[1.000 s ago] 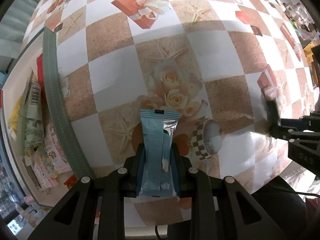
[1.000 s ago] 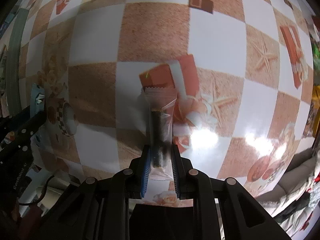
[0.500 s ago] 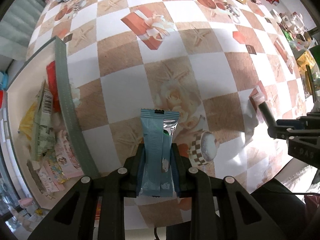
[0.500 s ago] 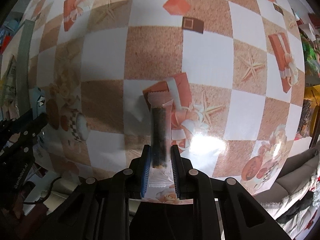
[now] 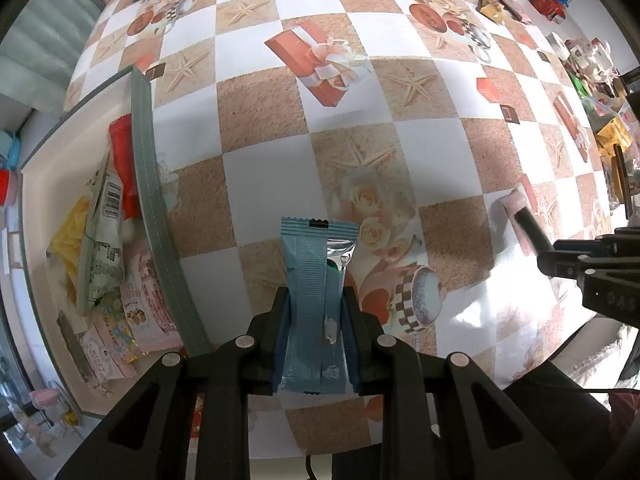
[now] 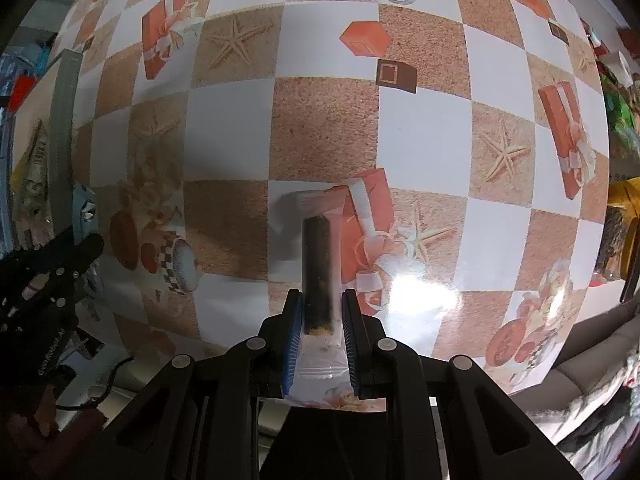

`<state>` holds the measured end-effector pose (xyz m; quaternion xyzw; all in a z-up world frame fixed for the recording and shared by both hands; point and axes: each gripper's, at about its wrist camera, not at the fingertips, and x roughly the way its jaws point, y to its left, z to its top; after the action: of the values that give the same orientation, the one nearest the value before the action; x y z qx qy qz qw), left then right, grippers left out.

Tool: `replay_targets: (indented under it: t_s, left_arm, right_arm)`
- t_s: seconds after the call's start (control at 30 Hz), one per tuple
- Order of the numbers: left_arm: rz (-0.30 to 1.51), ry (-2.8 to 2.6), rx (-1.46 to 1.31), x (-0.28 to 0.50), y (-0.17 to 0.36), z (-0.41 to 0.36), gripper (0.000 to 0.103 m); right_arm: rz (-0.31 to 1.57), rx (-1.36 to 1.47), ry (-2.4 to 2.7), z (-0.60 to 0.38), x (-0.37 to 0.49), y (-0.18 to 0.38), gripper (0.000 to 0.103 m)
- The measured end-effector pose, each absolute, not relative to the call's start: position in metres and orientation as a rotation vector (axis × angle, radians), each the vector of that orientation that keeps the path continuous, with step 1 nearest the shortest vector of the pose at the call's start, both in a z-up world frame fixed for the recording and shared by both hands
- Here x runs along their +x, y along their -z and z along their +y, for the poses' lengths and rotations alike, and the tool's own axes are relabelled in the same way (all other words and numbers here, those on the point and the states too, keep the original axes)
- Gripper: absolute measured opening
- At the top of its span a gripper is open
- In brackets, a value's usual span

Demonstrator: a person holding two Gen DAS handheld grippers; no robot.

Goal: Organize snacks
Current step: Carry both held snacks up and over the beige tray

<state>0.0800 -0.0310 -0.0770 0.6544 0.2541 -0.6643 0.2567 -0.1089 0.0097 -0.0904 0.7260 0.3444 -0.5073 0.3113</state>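
Occupying most of both frames, the checkered glossy table (image 5: 264, 104) lies bare; a grey-rimmed tray (image 5: 148, 184) of snack packets borders the left edge. Left tool (image 5: 316, 312), pointing straight down, is clamped on a crinkled blue foil packet (image 5: 312, 280). Right tool (image 6: 320, 320), steeply downward, grips a clear wrapper holding a dark cylindrical roll (image 6: 316, 268).
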Motion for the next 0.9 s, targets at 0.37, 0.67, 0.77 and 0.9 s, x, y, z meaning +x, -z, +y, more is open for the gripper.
replay_targets:
  t_s: [0.37, 0.67, 0.77, 0.9]
  left_arm:
    - [0.665, 1.832, 1.726, 0.074, 0.059, -0.039, 0.027]
    - [0.769, 1.784, 1.509, 0.117, 0.012, -0.085, 0.027]
    - [0.793, 1.745, 1.435, 0.136, 0.002, -0.101, 0.027]
    - [0.835, 1.675, 1.360, 0.170, -0.003, -0.124, 0.027]
  right_arm:
    - [0.758, 1.940, 1.371, 0.025, -0.139, 0.070, 0.021]
    - [0.664, 1.821, 1.307, -0.019, -0.125, 0.034, 0.021]
    - [0.663, 1.752, 1.255, -0.054, -0.108, 0.015, 0.021]
    - [0.760, 1.710, 1.267, -0.068, -0.095, 0.017, 0.027]
